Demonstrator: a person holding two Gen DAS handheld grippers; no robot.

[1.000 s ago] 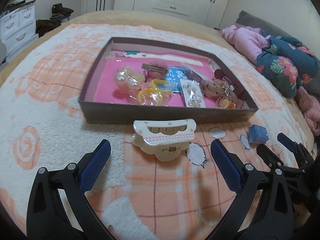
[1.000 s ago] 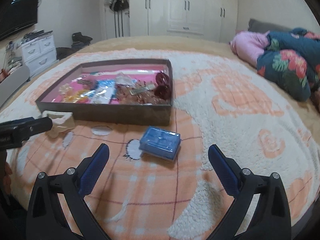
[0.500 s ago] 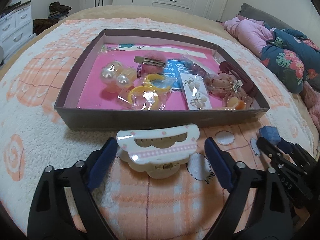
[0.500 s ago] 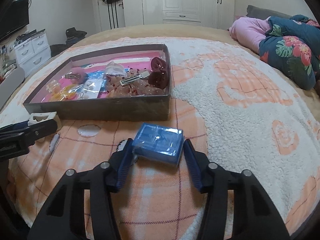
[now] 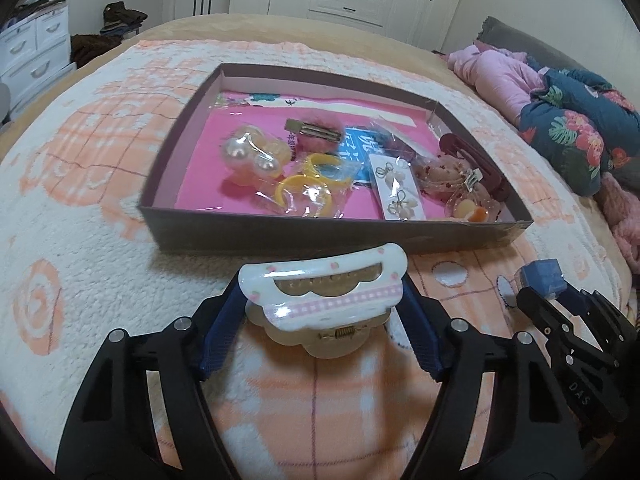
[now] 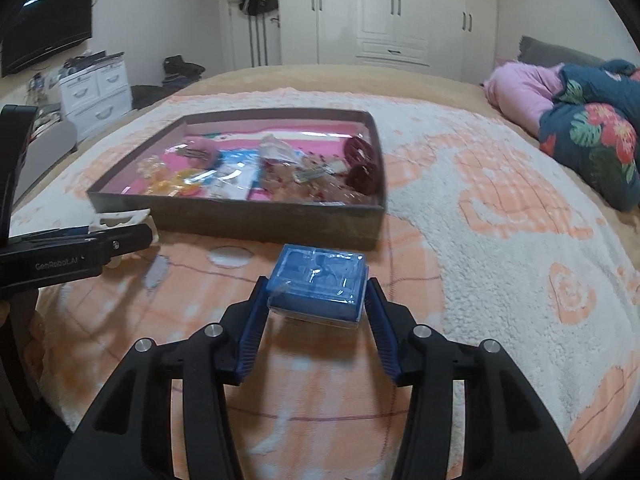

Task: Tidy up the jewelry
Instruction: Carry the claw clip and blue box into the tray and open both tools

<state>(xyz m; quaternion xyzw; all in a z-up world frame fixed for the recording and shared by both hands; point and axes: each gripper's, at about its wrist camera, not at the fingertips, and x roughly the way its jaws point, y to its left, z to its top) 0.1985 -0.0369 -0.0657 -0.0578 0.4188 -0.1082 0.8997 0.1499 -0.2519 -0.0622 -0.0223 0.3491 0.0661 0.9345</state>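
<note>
A white hair claw clip (image 5: 324,300) with pink trim lies on the peach and white blanket in front of the brown tray (image 5: 280,232). My left gripper (image 5: 320,292) is closing, and its blue pads touch both ends of the clip. In the right wrist view, my right gripper (image 6: 317,284) is shut on a small blue jewelry box (image 6: 318,280) in clear wrap, near the tray's (image 6: 260,224) front right corner. The tray holds pearl clips, yellow rings, an earring card and a dark red clip. The left wrist view shows the blue box (image 5: 540,278) at far right.
The tray sits mid-bed on the fluffy blanket (image 6: 500,240). A pink garment (image 5: 500,76) and floral bedding (image 5: 580,132) are piled at the right. White drawers (image 6: 96,92) and a wall TV (image 6: 44,28) stand beyond the bed's left edge, wardrobes behind.
Both grippers moved forward and narrowed from wide open. The right one closed on the blue box half a second ago; the left jaws have come in against the clip's ends.
</note>
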